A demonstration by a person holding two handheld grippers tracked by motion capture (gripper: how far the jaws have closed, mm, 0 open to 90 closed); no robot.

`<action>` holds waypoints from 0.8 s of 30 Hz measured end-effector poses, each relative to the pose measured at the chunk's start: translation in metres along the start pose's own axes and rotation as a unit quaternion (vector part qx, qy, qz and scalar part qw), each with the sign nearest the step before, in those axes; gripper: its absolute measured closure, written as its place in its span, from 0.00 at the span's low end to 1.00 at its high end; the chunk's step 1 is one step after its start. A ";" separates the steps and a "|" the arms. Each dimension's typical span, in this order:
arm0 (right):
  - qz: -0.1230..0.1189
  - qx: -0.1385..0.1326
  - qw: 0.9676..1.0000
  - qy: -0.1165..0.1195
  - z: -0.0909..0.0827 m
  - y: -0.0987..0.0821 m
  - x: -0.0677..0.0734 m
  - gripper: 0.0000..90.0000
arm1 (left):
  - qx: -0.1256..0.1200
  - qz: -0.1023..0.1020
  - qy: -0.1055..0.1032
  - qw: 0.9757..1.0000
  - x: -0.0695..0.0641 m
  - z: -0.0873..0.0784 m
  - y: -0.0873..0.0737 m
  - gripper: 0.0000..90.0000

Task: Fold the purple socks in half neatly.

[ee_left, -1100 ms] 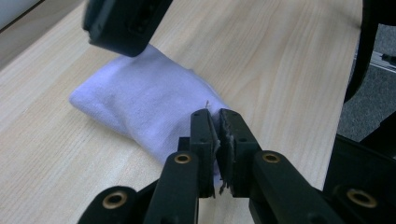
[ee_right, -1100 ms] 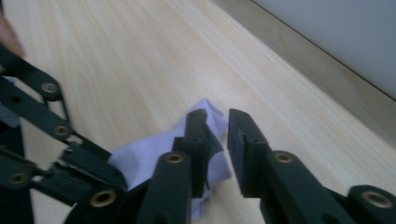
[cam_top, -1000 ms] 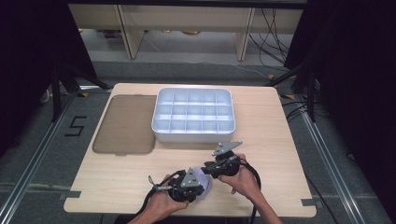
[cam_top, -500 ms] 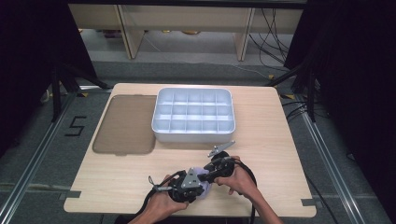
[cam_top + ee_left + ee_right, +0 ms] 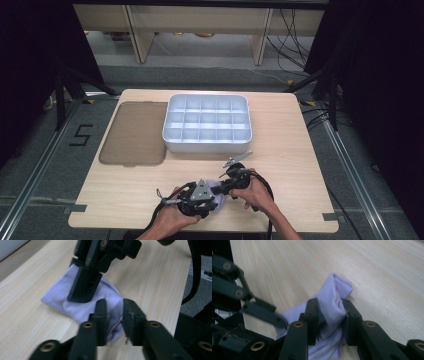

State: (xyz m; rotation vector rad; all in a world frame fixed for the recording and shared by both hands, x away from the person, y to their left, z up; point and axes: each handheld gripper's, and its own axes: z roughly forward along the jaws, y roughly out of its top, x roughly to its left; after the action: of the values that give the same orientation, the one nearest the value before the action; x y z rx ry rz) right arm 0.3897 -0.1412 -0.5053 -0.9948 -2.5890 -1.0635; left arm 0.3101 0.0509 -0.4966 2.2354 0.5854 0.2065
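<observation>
While the high view showed both hands low at the near edge of the tabletop [image 5: 300,150], the pale lilac cloth [image 5: 218,189] was little more than a sliver there between the two tools. Farthest left lay a brown mat [image 5: 134,133], well beyond the fingers, and just beside it a white compartment tray [image 5: 207,145], also well ahead of them.

The left gripper [image 5: 199,197] was clearer in the left gripper view: its fingers [image 5: 102,315] stood a little apart, having just opened, with a fold of the cloth [image 5: 75,300] lying in the gap between them. Whether the pads actually pressed on the fabric could not be told. That view also showed the other tool's fingers standing down on the cloth just ahead.

The right gripper [image 5: 227,184] sat just right of the left one. In the right gripper view its fingers [image 5: 311,315], which had just closed in, pinched a raised ridge of the cloth [image 5: 332,302], the fabric bunched up between the pads and spilling out beyond the tips onto the wood. The cloth's lower part was cut off at the frame edge.
</observation>
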 end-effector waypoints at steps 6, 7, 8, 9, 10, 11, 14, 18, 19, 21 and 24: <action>-0.006 -0.003 1.000 -0.010 -0.001 0.000 0.004 0.80 | -0.022 -0.033 -0.006 0.999 0.005 -0.011 -0.004 0.60; -0.006 -0.003 1.000 -0.010 -0.001 0.000 0.004 0.81 | -0.021 -0.034 -0.005 0.999 0.006 -0.015 -0.004 0.60; -0.006 -0.003 1.000 -0.010 -0.001 0.000 0.004 0.81 | -0.023 -0.039 -0.001 0.999 0.007 -0.018 -0.006 0.58; -0.004 -0.003 1.000 -0.009 -0.001 0.000 0.005 0.81 | -0.022 -0.038 0.000 0.999 0.009 -0.022 -0.007 0.54; -0.004 -0.003 1.000 -0.009 -0.001 0.000 0.005 0.81 | -0.018 -0.044 0.006 0.999 0.011 -0.026 -0.010 0.54; -0.007 -0.003 1.000 -0.008 -0.001 0.000 0.004 0.81 | -0.020 -0.054 0.009 0.998 0.015 -0.033 -0.015 0.52; -0.011 -0.003 1.000 -0.008 -0.001 0.001 0.005 0.81 | -0.022 -0.060 0.013 0.998 0.020 -0.038 -0.021 0.50; -0.013 -0.001 1.000 -0.018 -0.002 0.001 0.007 0.81 | -0.013 -0.071 0.025 0.997 0.029 -0.047 -0.032 0.48; -0.014 0.000 1.000 -0.018 -0.002 0.001 0.007 0.81 | -0.012 -0.068 0.026 0.997 0.031 -0.049 -0.034 0.47; -0.024 -0.003 1.000 -0.018 -0.001 0.002 0.007 0.81 | -0.012 -0.082 0.036 0.996 0.032 -0.053 -0.038 0.46; -0.017 -0.003 1.000 -0.024 -0.001 0.002 0.009 0.81 | -0.015 -0.087 0.042 0.995 0.037 -0.058 -0.044 0.44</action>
State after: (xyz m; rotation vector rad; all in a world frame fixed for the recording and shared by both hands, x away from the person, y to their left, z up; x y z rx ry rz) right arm 0.3842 -0.1364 -0.5002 -0.9927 -2.6509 -1.0680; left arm 0.3083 0.1320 -0.4917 2.1416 0.8134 0.2191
